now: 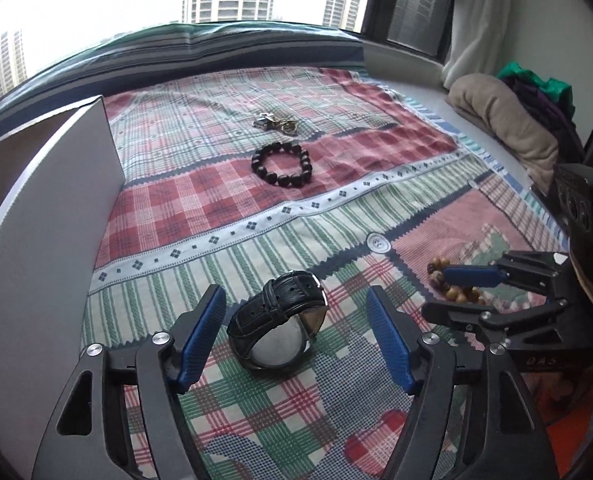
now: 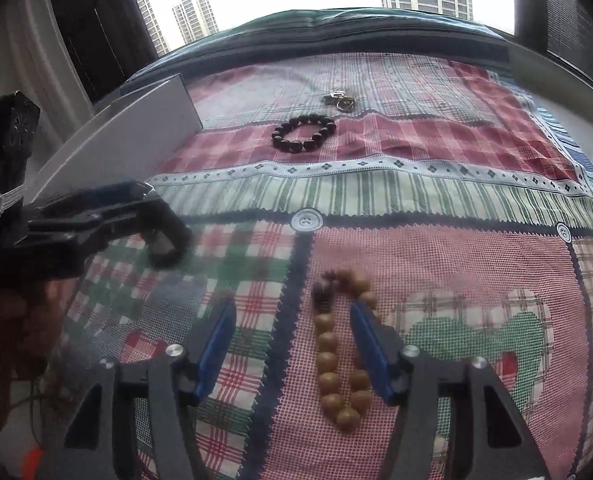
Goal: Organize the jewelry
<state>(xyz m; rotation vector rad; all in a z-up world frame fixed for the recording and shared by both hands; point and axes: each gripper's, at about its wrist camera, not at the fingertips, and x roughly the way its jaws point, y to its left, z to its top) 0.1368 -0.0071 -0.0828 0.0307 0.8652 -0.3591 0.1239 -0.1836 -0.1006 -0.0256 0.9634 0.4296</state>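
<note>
A black leather-strap watch (image 1: 280, 320) lies on the patchwork cloth between the open fingers of my left gripper (image 1: 296, 300), which does not touch it. A tan wooden bead bracelet (image 2: 338, 352) lies on the cloth between the open fingers of my right gripper (image 2: 292, 316); its right finger (image 2: 370, 344) overlaps the loop. The bracelet (image 1: 452, 284) and right gripper (image 1: 472, 292) also show in the left wrist view. A dark bead bracelet (image 1: 282, 164) (image 2: 303, 133) and a metal keyring (image 1: 276, 122) (image 2: 339, 100) lie farther back. A white box (image 1: 44, 216) (image 2: 124, 144) stands at the left.
The patchwork cloth (image 1: 336, 208) covers a bed below a window. A beige pillow (image 1: 504, 120) and folded clothes (image 1: 544, 88) lie at the far right. The left gripper (image 2: 96, 220) shows at the left of the right wrist view.
</note>
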